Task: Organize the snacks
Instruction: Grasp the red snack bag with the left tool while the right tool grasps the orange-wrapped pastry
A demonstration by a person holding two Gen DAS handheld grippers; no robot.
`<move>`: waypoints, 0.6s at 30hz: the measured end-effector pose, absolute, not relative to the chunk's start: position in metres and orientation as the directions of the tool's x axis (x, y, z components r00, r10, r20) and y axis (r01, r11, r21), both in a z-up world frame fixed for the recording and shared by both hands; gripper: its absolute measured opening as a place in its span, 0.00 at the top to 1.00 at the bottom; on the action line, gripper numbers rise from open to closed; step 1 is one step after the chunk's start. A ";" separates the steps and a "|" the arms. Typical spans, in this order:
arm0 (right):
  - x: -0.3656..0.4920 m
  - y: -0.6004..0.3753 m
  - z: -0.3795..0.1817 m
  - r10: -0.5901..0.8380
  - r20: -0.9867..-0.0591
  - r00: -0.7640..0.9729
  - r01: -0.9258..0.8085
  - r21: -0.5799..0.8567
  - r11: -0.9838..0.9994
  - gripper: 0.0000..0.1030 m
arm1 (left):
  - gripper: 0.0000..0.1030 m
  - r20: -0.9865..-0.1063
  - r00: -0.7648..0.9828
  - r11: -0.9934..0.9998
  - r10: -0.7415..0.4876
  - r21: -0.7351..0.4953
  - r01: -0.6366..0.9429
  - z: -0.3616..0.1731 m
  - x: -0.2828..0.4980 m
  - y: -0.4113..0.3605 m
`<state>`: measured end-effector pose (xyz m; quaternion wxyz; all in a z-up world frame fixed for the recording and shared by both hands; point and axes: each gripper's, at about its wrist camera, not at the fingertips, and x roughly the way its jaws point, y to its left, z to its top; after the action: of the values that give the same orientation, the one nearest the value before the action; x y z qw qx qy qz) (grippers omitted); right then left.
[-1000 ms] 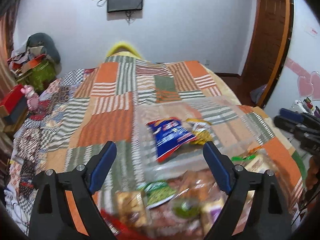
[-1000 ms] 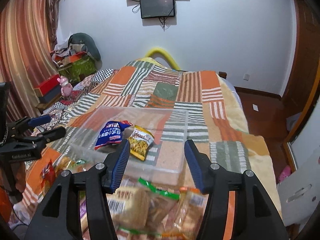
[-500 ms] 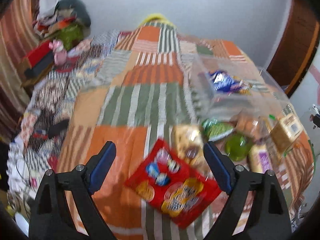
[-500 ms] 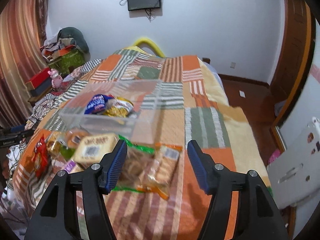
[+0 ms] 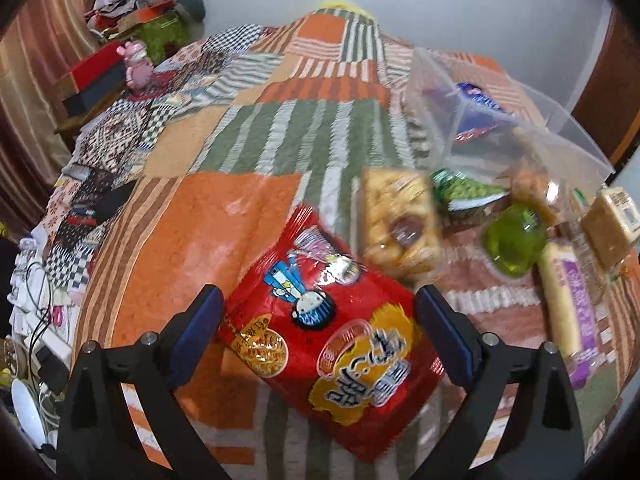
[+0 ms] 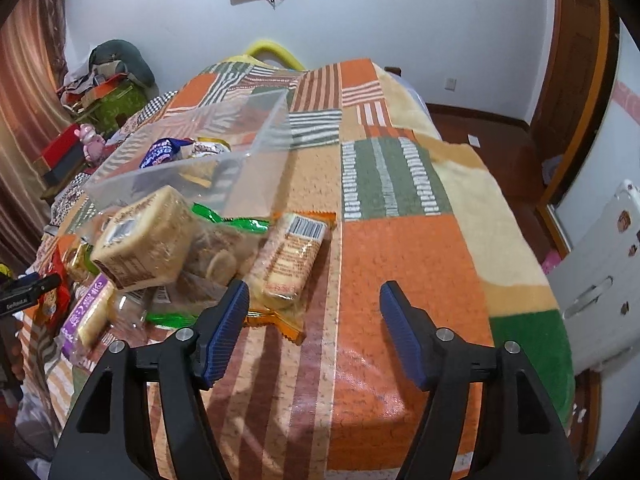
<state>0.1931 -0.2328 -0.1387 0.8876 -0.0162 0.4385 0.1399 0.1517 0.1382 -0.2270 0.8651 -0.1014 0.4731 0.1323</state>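
A patchwork blanket of orange, green and striped squares [image 5: 240, 216] is spread over the bed, and the snacks are gathered on it in one loose heap beside a clear rectangular plastic bin [image 6: 256, 148]. Inside the bin a blue crinkled snack bag [image 6: 160, 151] and a yellow packet [image 6: 208, 146] are seen lying against its floor.

The left tool [image 5: 318, 330] is angled down over a glossy red snack bag printed with a blue cartoon figure and yellow lettering [image 5: 332, 332]. Its jaws are opening and stand wide, one blue pad on either side of the bag; the pads are not seen pressing on it, and the bag lies flat on the blanket. Just beyond the red bag a clear pack of golden pastries [image 5: 398, 220] is found, then a green-and-white pouch [image 5: 464, 192], a round green jelly cup [image 5: 514, 240] and a long purple-labelled wafer pack [image 5: 568, 300].

The right tool [image 6: 314, 316] is held above bare blanket at the heap's near edge, its jaws opening with nothing between them. Just beside its left pad an orange-edged clear pack of biscuits with a barcode [image 6: 292, 264] is laid, touching a block-shaped pack of pale cakes [image 6: 144, 240] that rests tilted on the pile.
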 end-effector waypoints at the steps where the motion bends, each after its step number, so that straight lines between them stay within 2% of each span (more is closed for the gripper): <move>1: 0.193 -0.233 -0.140 0.234 -0.784 0.575 -0.262 0.095 0.960 0.35 | 0.05 -0.851 0.508 0.943 0.135 -0.047 -0.329 -0.230 0.150 0.141; 11: 0.206 -0.223 -0.151 0.252 -0.797 0.549 -0.269 0.116 0.956 0.35 | 0.05 -0.853 0.512 0.928 0.096 -0.109 -0.356 -0.231 0.130 0.152; 14: 0.213 -0.220 -0.151 0.255 -0.795 0.551 -0.270 0.119 0.955 0.35 | 0.02 -0.863 0.504 0.917 0.037 -0.171 -0.360 -0.239 0.133 0.152; 18: 0.222 -0.216 -0.158 0.244 -0.805 0.540 -0.267 0.110 0.957 0.35 | 0.00 -0.855 0.518 0.909 0.041 -0.183 -0.374 -0.242 0.141 0.149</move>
<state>0.2218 -0.2160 -0.1577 0.8775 -0.0130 0.4567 0.1456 0.1413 0.1492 -0.2424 0.8533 -0.1750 0.4759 0.1213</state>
